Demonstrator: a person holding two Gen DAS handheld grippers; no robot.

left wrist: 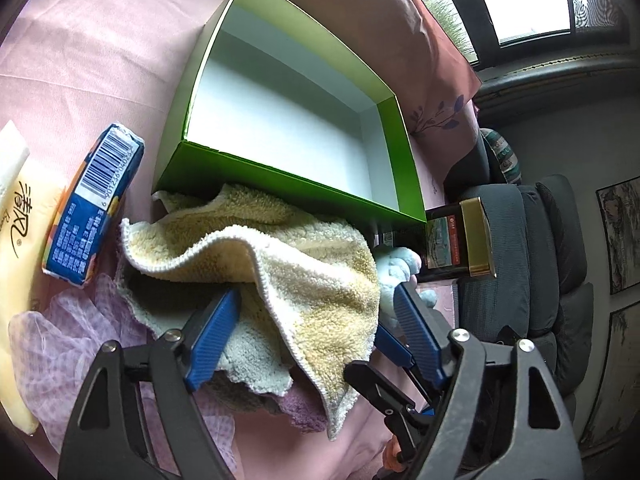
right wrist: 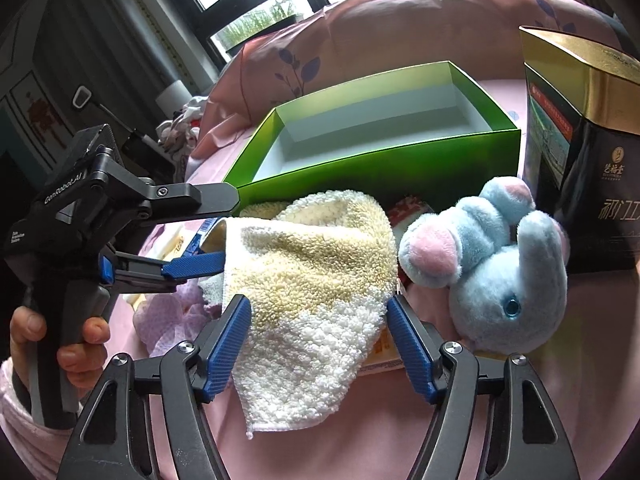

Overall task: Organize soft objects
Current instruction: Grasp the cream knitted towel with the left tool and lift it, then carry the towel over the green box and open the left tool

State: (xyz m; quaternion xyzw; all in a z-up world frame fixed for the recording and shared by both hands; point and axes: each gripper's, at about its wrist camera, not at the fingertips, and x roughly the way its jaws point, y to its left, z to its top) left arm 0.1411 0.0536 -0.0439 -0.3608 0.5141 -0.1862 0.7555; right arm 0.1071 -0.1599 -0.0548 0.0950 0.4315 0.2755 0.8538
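Left gripper [left wrist: 316, 292] stands released around the yellow-and-white towel [left wrist: 304, 264]. One blue finger is tucked under the raised fold at lower left. The other finger sits just clear of the cloth's right edge, so nothing is pinched. In the right wrist view this gripper comes in from the left edge, held by a hand [right wrist: 60, 344].

Right gripper [right wrist: 318, 304] has the same towel between its fingers, with a pad lying against each side of the cloth. Whether they squeeze it I cannot tell.

The towel is humped up on the pink bedsheet [left wrist: 100, 40], low in the centre of both frames. It sits just in front of the near wall of the green box [left wrist: 280, 184], whose white inside holds nothing.

A blue plush elephant [right wrist: 492, 272] lies just right of the towel, below a dark tin with a gold top [right wrist: 592, 160]. At the left of the left wrist view are a blue packet [left wrist: 96, 200], a yellow tissue pack [left wrist: 20, 220] and purple mesh fabric [left wrist: 60, 340].
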